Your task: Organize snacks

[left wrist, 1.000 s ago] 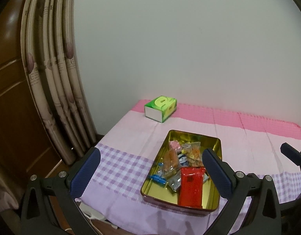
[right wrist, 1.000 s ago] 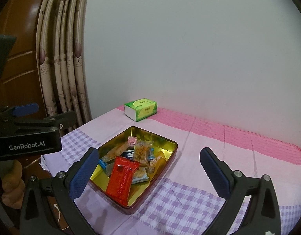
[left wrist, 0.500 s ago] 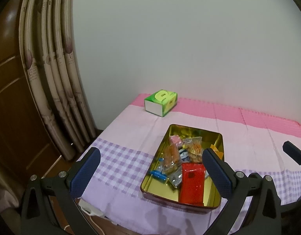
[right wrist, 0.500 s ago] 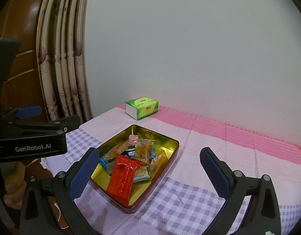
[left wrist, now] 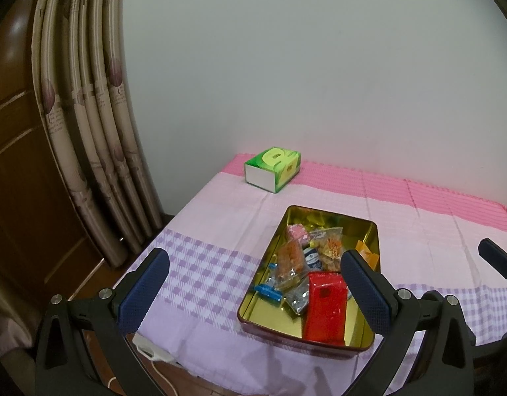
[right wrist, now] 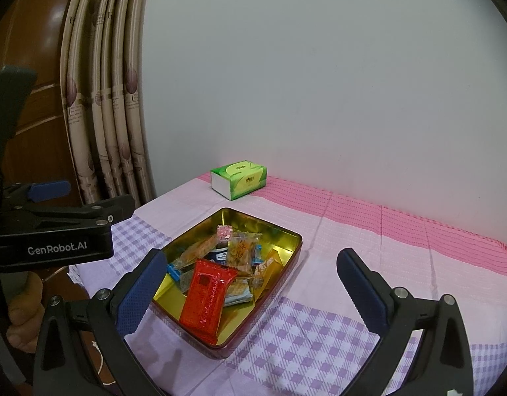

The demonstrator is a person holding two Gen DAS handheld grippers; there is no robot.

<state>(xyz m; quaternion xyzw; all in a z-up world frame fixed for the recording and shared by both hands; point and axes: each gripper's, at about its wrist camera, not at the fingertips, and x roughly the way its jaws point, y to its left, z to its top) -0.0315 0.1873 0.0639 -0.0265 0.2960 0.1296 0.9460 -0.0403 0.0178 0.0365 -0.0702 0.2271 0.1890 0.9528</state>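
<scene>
A: Where are the snacks?
B: Heaped in a gold tin [left wrist: 372, 231] near the table's [left wrist: 220, 204] front edge, a red packet [left wrist: 326, 307] on top.
A: And the grippers?
B: The left gripper [left wrist: 253, 292] and the right gripper [right wrist: 250, 292] hover above, jaws wide open, holding nothing.
A: Risks?
B: Probably slippery wrappers, or nudging the tin off the edge.
</scene>
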